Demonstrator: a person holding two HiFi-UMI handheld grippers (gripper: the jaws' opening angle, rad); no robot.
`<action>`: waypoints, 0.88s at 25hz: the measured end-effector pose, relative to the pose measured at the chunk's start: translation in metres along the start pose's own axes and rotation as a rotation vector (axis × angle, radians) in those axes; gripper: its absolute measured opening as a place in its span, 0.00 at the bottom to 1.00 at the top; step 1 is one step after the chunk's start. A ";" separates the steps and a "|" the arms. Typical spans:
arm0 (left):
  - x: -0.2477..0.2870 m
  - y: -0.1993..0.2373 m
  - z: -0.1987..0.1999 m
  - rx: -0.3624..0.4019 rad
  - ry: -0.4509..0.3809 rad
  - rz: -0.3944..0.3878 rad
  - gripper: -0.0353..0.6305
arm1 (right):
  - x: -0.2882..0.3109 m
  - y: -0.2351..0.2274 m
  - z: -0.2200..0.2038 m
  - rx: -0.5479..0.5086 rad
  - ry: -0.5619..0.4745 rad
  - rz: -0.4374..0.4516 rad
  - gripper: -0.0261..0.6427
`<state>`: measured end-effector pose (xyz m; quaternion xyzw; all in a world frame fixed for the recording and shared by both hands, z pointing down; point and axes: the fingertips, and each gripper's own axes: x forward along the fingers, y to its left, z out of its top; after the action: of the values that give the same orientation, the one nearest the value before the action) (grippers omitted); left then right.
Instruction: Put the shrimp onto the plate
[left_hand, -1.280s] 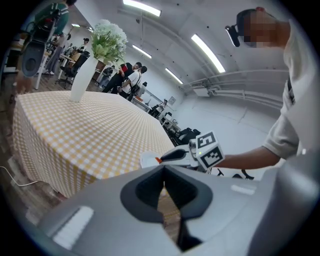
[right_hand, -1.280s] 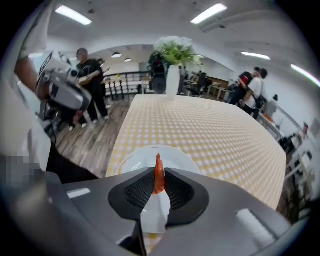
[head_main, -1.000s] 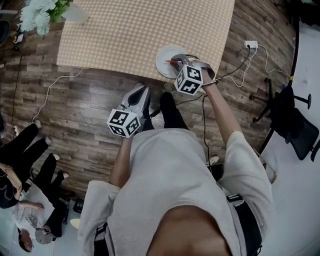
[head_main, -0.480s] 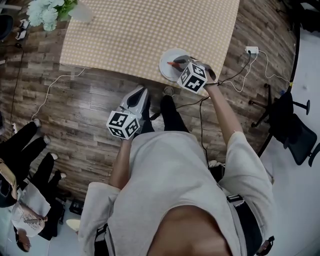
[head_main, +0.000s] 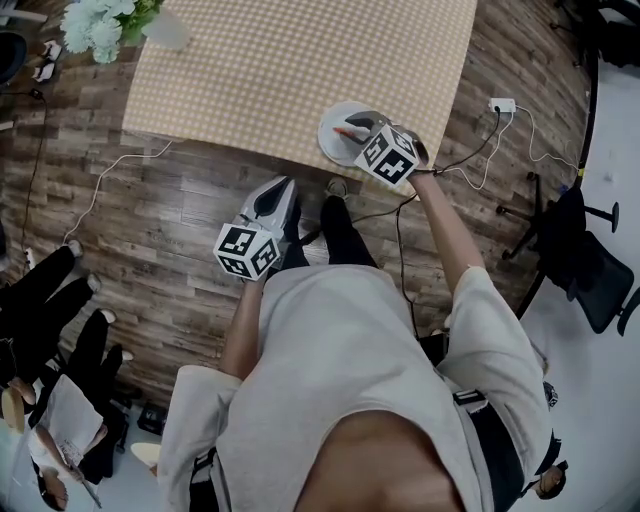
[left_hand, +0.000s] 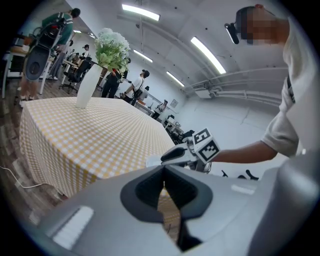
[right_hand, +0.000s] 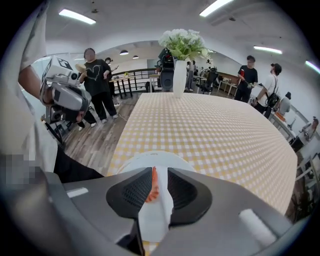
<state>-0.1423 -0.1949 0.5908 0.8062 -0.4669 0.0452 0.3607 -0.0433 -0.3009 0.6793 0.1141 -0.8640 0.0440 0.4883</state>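
The orange shrimp (right_hand: 153, 186) lies over the white plate (right_hand: 150, 159) between the fingers of my right gripper (right_hand: 160, 172). It rests along the left pad, with a clear gap to the right pad. These jaws have just been opening and now stand open. From the head view the right gripper (head_main: 362, 122) points steeply down at the plate (head_main: 328, 135) near the table's front edge, with the shrimp (head_main: 347, 131) on it. My left gripper (head_main: 283, 183) hangs over the floor short of the table. Its jaws are shut with nothing between them (left_hand: 164, 172).
The table wears a yellow checked cloth (head_main: 290, 60). A white vase of flowers (head_main: 110, 20) stands at its far left corner. On the wooden floor lie a power strip with cables (head_main: 502, 104) and an office chair (head_main: 590, 260). People stand at the left (head_main: 50, 290).
The right gripper has rolled a little above the plate and its jaws have spread apart around the shrimp. The left gripper has stayed where it was.
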 end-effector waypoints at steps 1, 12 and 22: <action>0.000 -0.001 0.001 0.002 -0.002 -0.002 0.07 | -0.003 -0.003 0.003 0.008 -0.015 -0.017 0.17; 0.002 -0.025 0.012 0.046 -0.035 -0.010 0.07 | -0.030 0.002 -0.001 0.085 -0.096 -0.084 0.04; 0.017 -0.076 0.033 0.131 -0.085 -0.004 0.07 | -0.078 -0.005 0.007 0.242 -0.263 -0.131 0.04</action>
<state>-0.0816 -0.2048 0.5320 0.8302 -0.4762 0.0406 0.2870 -0.0091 -0.2954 0.6087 0.2326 -0.8996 0.1003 0.3559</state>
